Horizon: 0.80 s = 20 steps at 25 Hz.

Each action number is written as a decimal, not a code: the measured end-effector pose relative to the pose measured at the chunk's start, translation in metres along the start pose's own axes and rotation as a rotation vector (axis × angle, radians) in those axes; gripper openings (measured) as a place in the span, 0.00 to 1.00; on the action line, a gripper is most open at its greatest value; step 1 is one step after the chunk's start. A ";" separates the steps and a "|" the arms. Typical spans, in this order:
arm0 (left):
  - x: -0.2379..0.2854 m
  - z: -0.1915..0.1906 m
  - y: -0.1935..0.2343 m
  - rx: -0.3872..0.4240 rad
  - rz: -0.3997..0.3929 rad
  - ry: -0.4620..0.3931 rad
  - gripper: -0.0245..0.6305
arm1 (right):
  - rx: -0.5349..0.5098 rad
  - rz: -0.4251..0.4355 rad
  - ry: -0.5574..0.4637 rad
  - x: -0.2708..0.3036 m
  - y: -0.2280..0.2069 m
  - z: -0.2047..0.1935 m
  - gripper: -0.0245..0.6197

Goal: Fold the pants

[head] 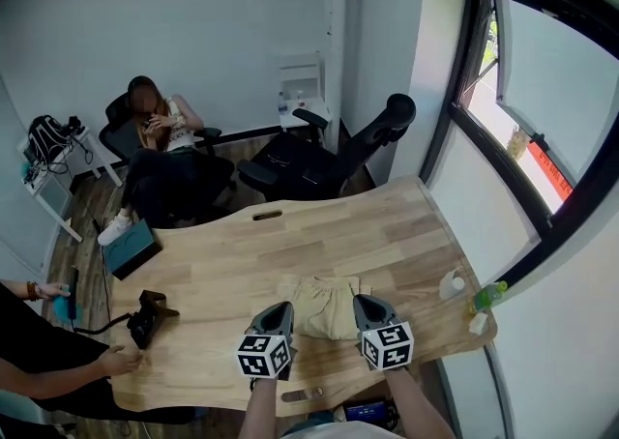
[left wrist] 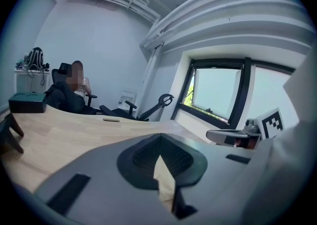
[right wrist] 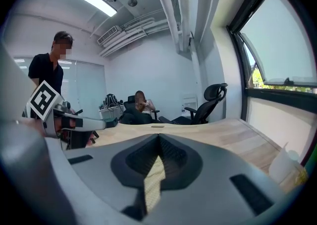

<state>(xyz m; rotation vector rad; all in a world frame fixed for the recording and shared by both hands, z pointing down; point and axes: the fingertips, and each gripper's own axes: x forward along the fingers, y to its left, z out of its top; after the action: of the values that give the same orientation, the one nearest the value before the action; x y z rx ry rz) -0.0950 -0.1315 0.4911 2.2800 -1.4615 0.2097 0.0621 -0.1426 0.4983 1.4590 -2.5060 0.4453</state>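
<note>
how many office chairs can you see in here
2. An empty black chair stands beyond the table's far edge. A second chair, further left near the back wall, has a person seated in it. More may be hidden out of frame.

pants (head: 324,307): on table (head: 290,244), near edge | left gripper (head: 279,311), right gripper (head: 366,307): flanking pants

Office: 2 swivel chairs (head: 319,161), desk (head: 319,234) (wooden).

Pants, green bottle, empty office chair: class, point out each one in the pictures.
pants (head: 324,311): head view, middle of the cloth.
green bottle (head: 487,298): head view, its body.
empty office chair (head: 391,121): head view, its backrest.
</note>
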 end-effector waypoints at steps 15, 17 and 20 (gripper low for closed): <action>-0.006 0.004 -0.011 0.016 0.013 -0.018 0.05 | -0.021 -0.001 0.001 -0.011 -0.001 0.002 0.05; -0.007 0.004 -0.011 0.015 0.018 -0.022 0.05 | -0.020 0.004 0.000 -0.012 -0.001 0.002 0.05; -0.008 0.004 -0.012 0.016 0.024 -0.025 0.05 | -0.020 0.007 0.001 -0.013 -0.003 0.002 0.05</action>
<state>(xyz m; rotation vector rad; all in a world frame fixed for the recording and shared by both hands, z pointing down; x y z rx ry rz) -0.0879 -0.1221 0.4814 2.2869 -1.5056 0.2019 0.0707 -0.1343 0.4932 1.4426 -2.5084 0.4209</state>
